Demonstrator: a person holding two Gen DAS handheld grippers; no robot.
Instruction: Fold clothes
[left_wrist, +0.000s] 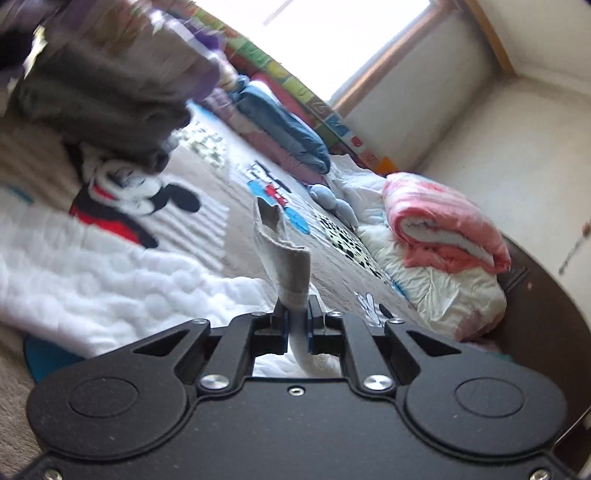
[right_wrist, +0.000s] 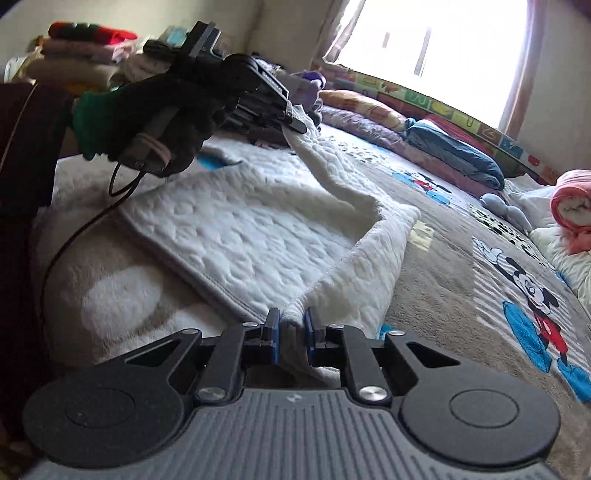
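Observation:
A white quilted fleece garment (right_wrist: 258, 236) lies on the bed, partly folded over itself; it also shows in the left wrist view (left_wrist: 92, 280). My left gripper (left_wrist: 295, 314) is shut on a corner of the garment, which sticks up between the fingers. In the right wrist view the left gripper (right_wrist: 291, 120) is held in a gloved hand and lifts that corner above the bed. My right gripper (right_wrist: 291, 325) is shut on the near edge of the same garment, low over the bed.
The bed has a grey Mickey Mouse blanket (right_wrist: 480, 266). Pillows (right_wrist: 454, 155) and a colourful board line the far side under the window. A rolled pink and white quilt (left_wrist: 447, 225) lies at the bed's end. Folded clothes (right_wrist: 74, 55) are stacked at the back left.

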